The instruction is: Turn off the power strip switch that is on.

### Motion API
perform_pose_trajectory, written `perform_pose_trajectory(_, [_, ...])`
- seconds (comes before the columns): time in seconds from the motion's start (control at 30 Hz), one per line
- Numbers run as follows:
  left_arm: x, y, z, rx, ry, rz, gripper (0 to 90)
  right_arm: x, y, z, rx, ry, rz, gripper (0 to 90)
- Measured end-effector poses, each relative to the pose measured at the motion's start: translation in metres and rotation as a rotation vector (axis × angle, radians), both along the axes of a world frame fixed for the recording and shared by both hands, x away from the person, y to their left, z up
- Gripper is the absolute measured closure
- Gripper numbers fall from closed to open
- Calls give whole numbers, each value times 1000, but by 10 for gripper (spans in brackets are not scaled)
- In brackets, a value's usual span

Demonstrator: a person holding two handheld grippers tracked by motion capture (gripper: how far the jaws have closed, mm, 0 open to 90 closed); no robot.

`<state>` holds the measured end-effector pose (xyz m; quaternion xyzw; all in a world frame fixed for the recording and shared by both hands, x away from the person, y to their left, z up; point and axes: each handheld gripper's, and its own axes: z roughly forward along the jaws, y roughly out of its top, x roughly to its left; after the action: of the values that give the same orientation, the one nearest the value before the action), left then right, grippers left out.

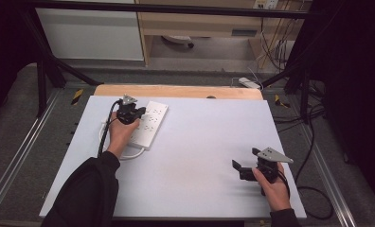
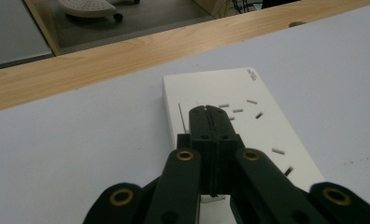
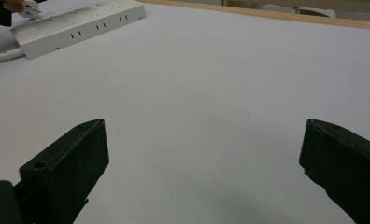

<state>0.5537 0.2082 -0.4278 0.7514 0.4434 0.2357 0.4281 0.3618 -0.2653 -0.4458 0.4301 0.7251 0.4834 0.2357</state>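
Left gripper (image 2: 210, 112) hovers jaws closed over the power strip (image 1: 147, 124) at the table's (image 1: 200, 142) ten o'clock; pressing off-centre could skid it. Right gripper (image 3: 202, 154) waits wide open at four o'clock, too far to steady anything.

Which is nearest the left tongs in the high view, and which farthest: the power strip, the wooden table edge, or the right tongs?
1. Power strip: directly beneath the left tongs.
2. Wooden table edge: just beyond, at the back.
3. Right tongs: far across, near the front right corner.
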Motion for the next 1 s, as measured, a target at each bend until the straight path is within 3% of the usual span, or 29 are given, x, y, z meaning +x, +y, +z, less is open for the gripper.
perform_pose_trajectory(0.77, [-9, -2, 9, -55, -41, -17, 897, 0, 1, 0, -4, 2, 1, 19])
perform_pose_trajectory(1.0, [-13, -1, 13, -73, -52, -15, 722, 0, 1, 0, -7, 3, 1, 20])
